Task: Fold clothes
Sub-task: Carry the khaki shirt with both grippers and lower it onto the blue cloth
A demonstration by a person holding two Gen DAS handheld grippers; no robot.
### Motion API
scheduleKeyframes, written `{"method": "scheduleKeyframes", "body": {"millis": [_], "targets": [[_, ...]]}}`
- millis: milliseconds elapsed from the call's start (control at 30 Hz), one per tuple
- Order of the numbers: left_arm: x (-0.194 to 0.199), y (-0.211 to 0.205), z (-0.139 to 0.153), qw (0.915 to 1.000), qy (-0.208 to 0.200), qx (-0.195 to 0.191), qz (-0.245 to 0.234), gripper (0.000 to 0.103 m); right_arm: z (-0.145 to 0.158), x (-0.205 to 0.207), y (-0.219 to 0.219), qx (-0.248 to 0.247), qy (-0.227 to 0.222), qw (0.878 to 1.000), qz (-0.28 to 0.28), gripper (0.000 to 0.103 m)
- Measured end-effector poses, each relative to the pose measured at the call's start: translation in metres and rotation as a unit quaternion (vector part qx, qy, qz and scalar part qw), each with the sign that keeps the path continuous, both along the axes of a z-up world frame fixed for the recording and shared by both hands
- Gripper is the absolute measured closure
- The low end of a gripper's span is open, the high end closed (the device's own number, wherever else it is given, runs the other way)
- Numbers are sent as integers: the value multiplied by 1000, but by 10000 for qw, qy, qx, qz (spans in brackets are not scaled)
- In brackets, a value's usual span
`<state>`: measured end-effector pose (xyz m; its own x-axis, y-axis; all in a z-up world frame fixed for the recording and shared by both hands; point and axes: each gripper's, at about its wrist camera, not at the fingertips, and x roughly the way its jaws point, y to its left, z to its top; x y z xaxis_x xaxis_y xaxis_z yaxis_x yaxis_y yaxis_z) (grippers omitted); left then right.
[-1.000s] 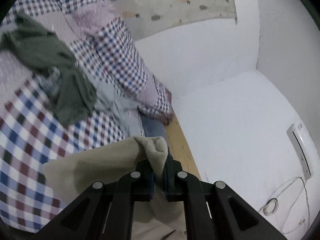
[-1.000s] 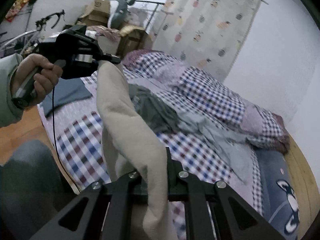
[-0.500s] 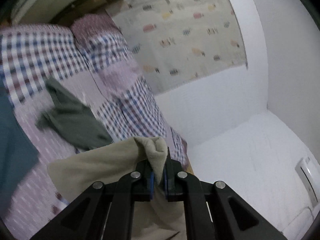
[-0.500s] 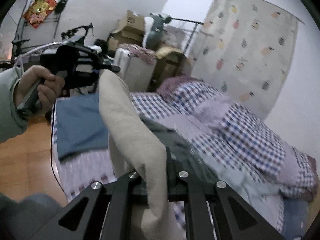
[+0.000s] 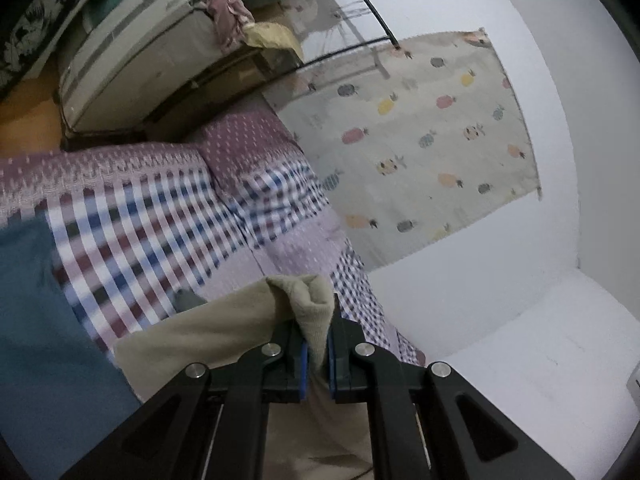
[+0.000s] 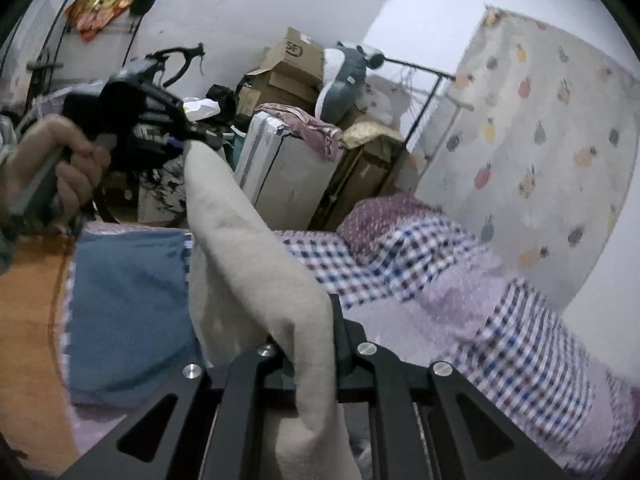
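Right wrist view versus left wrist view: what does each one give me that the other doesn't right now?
Only the right wrist view shows the person's hand holding the left gripper, the cardboard boxes and the red wall hanging. Only the left wrist view shows the blue pads clamping the beige garment. Both show that garment held by each gripper, the checked bedspread, the blue cloth and the fruit-print curtain.

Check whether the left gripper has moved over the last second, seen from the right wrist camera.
Yes. The left gripper, shut on the beige garment, rose from in front of the checked bedspread to the level of the boxes.
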<state>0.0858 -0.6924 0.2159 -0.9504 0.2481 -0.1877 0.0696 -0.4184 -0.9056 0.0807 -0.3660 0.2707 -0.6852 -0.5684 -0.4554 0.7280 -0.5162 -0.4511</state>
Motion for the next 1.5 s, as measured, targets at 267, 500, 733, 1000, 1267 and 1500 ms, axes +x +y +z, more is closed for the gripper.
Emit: {"method": "scheduleKeyframes", "body": {"millis": [267,500,733,1000,1267,1500], "targets": [[18,-59,-37,9985,58,-354,410,98,-67,34,-79,651,725,9934,598,95],[88,-83,-122,9943,-707,-488,639,98,-192,137,-124,1805,955,9651,1642,95],[118,-78,-120,9899,-592,-984,833,98,-233,171,-138,1981,1730,9516,1591,95],[159,-55,-115,9715,-203,-2141,993,98,-253,196,-142,1907,1850,9536,1415,95],[198,-84,-212,9743,-1259,-1270,1366,95,-263,201,-140,2019,1130,9604,1550,87],[222,-97,-215,9579,-1748,-1212,1929,24,-245,226,-111,1618,599,9690,1769,55]]}}
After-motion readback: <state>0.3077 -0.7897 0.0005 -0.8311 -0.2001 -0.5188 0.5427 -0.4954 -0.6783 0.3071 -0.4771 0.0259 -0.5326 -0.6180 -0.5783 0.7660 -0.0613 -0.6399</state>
